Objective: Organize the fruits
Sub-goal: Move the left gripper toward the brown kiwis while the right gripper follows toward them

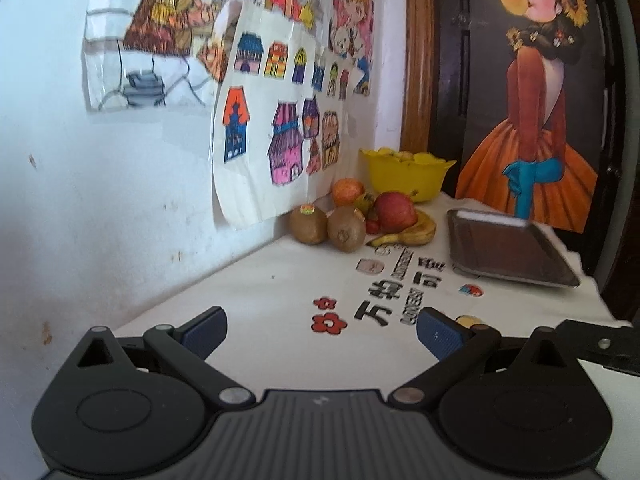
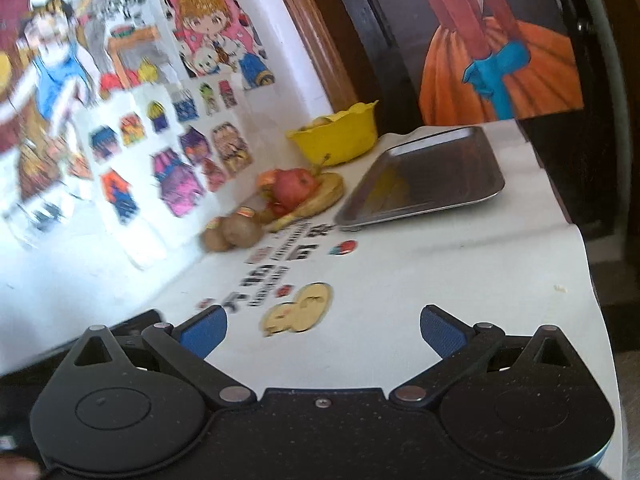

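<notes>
- Left claw (image 1: 322, 330): jaws spread wide, nothing between them; hovers low over the near end of the table, well apart from the fruit. Judged a ready posture, aimed along the table at the pile.
- Right claw (image 2: 323, 330): jaws likewise wide and empty, over the printed cloth, with the tray ahead and to its right. Its view is blurred, so fine detail there is uncertain.
- Fruit pile: loose on the table against the wall, not yet sorted. Two kiwis (image 1: 328, 226) in front, touching each other, one bearing a sticker; red apple (image 1: 395, 210) behind them, resting against a spotted banana (image 1: 412, 234); an orange-red fruit (image 1: 347, 191) further back by the wall. Small red items sit between kiwi and apple, too small to identify.
- Metal tray (image 1: 516, 276): bare, just right of the pile; judged the likely destination, set close so each carry is short.
- Yellow bowl (image 1: 406, 176): behind the pile at the table's far corner, already holding pale yellow fruit.
- Table (image 1: 260, 300): covered by a white cloth with printed characters and a red flower mark.
- Surroundings: children's drawings (image 1: 276, 136) hang down the wall to just beside the kiwis; a painted panel of a figure in an orange dress (image 1: 532, 128) stands behind the tray.
- Obstructions: the approach across the cloth is open. The wall and hanging paper crowd the pile's left side; the fruits touch, so lifting one may roll a neighbour.
</notes>
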The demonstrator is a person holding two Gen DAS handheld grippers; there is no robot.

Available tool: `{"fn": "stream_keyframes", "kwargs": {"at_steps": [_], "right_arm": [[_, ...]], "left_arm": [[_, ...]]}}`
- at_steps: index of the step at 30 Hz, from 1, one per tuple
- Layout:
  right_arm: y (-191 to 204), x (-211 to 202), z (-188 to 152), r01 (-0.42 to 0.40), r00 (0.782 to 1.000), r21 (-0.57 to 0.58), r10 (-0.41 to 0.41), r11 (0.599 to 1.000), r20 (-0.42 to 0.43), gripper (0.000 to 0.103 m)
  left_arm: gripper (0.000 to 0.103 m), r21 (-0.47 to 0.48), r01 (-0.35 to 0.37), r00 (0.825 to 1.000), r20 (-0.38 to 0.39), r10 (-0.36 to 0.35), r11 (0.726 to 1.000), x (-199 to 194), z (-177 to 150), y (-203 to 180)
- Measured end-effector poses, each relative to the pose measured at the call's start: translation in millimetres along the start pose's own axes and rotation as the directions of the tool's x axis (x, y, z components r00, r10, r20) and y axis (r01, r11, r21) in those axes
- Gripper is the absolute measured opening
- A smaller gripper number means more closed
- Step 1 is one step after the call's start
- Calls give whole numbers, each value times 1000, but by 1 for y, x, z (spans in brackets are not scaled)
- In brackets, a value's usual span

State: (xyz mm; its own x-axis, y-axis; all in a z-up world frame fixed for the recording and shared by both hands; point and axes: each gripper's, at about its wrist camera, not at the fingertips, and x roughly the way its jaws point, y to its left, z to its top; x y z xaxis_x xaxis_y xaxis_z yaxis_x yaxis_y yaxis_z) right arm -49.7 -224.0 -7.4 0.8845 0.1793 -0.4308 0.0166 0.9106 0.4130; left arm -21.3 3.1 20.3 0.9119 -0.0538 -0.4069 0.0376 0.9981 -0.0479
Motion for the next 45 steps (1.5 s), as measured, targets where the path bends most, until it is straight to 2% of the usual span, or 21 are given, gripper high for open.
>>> {"fn": "stream_keyframes", "kwargs": {"at_steps": [5, 8, 11, 18, 24, 29, 33, 36, 39, 45], "right_arm": [[21, -40, 18, -10, 1000, -55, 10, 998, -1, 102], [40, -58, 37, 38, 999, -140, -40, 989, -12, 102], [60, -78, 53, 89, 996, -243, -84, 966, 31, 102], [89, -105, 98, 92, 992, -377, -54, 922, 111, 102], [102, -105, 141, 75, 987, -429, -6, 900, 161, 102], [99, -92, 189, -54, 977, -452, 142, 890, 162, 102], [91, -72, 221, -128, 957, -519, 243, 845, 159, 102], [82, -42, 228, -118, 959, -556, 240, 823, 151, 102], [63, -8, 217, -131, 963, -546, 237, 827, 127, 102], [38, 70, 180, -143, 981, -613, 195, 777, 17, 102]], "left_arm": [[103, 35, 12, 999, 30, -13, 999, -22, 20, 2], [103, 39, 23, 998, 49, -25, 999, -37, 42, 6], [103, 35, 26, 997, 68, -28, 999, -47, 64, 12], [103, 40, 8, 984, 177, -15, 999, -70, 122, 16], [103, 66, -5, 978, 207, -9, 998, -63, 155, 9], [103, 47, 16, 986, 166, -24, 999, -40, 181, 11], [103, 45, 8, 988, 156, -15, 999, -16, 195, 12], [103, 17, 16, 992, 126, -18, 1000, 10, 194, 13], [103, 11, 34, 996, 81, -35, 999, 41, 183, 11], [103, 79, 83, 996, 10, -84, 993, 99, 155, -2]]}}
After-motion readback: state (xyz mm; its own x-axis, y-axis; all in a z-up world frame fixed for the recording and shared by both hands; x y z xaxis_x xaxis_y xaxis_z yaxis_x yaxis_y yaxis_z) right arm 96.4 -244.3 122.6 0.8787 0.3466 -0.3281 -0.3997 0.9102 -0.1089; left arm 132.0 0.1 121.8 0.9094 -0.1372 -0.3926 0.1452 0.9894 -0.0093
